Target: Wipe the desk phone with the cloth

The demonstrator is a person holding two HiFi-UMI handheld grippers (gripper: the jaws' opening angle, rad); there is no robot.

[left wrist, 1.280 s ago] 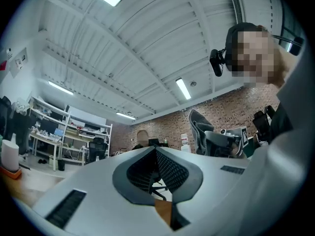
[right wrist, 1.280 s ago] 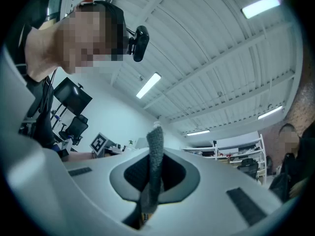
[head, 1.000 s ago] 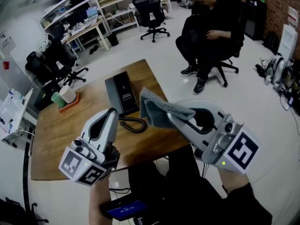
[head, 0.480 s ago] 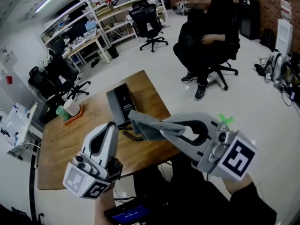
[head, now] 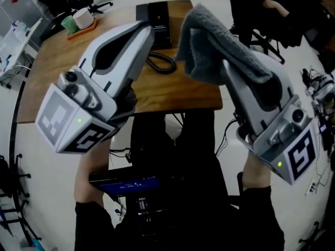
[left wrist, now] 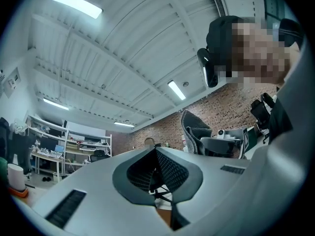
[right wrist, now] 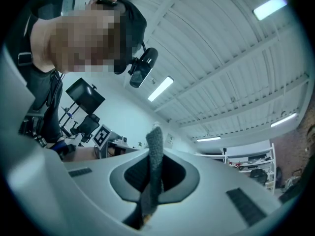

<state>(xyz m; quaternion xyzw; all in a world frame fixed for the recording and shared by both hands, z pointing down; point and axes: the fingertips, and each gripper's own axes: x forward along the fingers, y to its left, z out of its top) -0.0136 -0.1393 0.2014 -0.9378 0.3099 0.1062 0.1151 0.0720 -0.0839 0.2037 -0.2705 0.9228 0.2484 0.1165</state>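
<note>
Grey right claw [right wrist: 150, 178]: closed on the cloth, a fold of which is pinched between the jaws and stands up past their tips.
Cloth [head: 212, 48]: grey and fleecy; draped over the front of the right claw and held in the air on the near side of the phone, not touching it.
Left claw [left wrist: 156, 154]: jaws brought together at the tips, nothing held between them; raised above the tabletop, beside the cloth.
Desk phone [head: 156, 19]: black, laid flat near the far edge of the wooden tabletop [head: 57, 72], beyond both claws; its coiled cord [head: 159, 63] lies on the near side of it.
Handling of the cloth: judged soft, light and limp; sagging and folding are to be expected, so a bunched grip with a pad of cloth left free ahead of the jaws is suited to wiping.
Handling of the phone: judged rigid but light enough to be pushed along by a wipe; steadying by the left claw at a side edge, clear of the cord, may be needed.
Surroundings: a white cup [head: 84, 17] on an orange tray [head: 86, 29] at the far left corner; a seated person [head: 277, 7] well apart, beyond the tabletop.
Stage: wiping judged not yet begun.
</note>
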